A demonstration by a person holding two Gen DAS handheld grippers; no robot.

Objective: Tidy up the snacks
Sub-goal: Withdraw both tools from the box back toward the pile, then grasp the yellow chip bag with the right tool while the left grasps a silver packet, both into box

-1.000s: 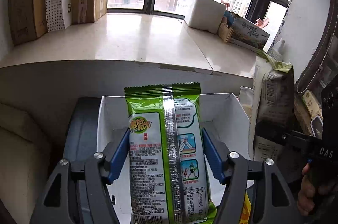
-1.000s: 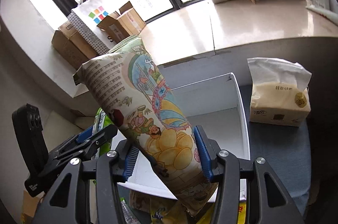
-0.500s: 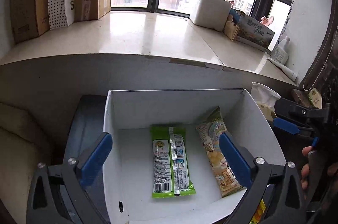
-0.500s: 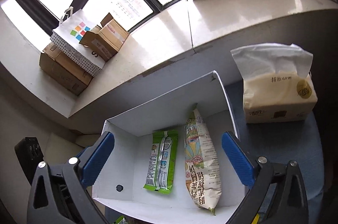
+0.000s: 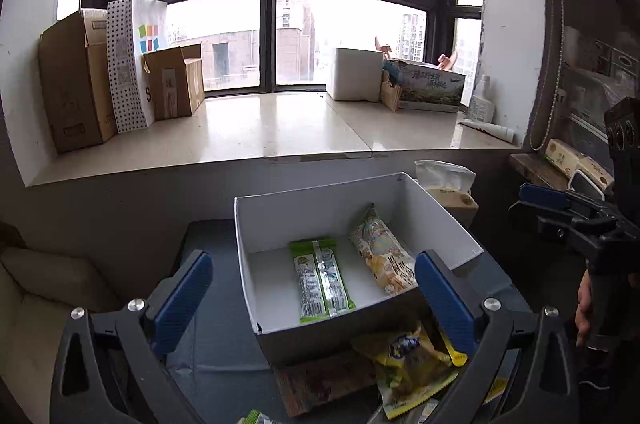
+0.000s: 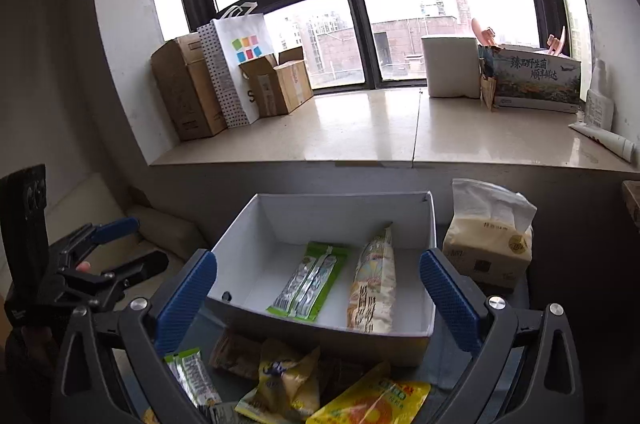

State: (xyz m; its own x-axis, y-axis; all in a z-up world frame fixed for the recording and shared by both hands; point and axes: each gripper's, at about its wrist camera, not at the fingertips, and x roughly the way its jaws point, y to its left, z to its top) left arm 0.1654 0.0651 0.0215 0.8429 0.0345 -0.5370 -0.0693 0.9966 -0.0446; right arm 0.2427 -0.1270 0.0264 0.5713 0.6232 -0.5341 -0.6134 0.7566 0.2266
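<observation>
Snacks: two packets are lying inside the white box (image 5: 320, 212), the landmark for this entry. The box is sitting on a dark blue surface (image 5: 216, 304) below a pale window ledge (image 5: 256, 127).

Behind the box, on the ledge: cardboard cartons (image 5: 76, 79) and a dotted paper bag (image 5: 136, 63) are standing to the far left; a white block (image 5: 356, 73) and a printed carton (image 5: 430, 85) are standing to the far right.

Just beside the box on its right, a tissue pack (image 6: 490, 244) is standing with a sheet sticking up.

Inside the box, the green packet (image 5: 320, 278) is lying flat near the middle of the floor; the beige packet (image 5: 382, 256) is lying just to its right, near the right wall. The two look apart or barely touching; cannot tell which.

In front of the box, a loose pile of snack packets (image 6: 320, 384) is lying on the surface, yellow wrappers on top, a brown one against the box's near wall.

Left tongs (image 5: 316, 296): jaws are standing wide, having just been opening, nothing between the blue pads. Right tongs (image 6: 320, 296): same, wide, having just been opening, empty. Both are hovering on the near side of the box, over the pile.
</observation>
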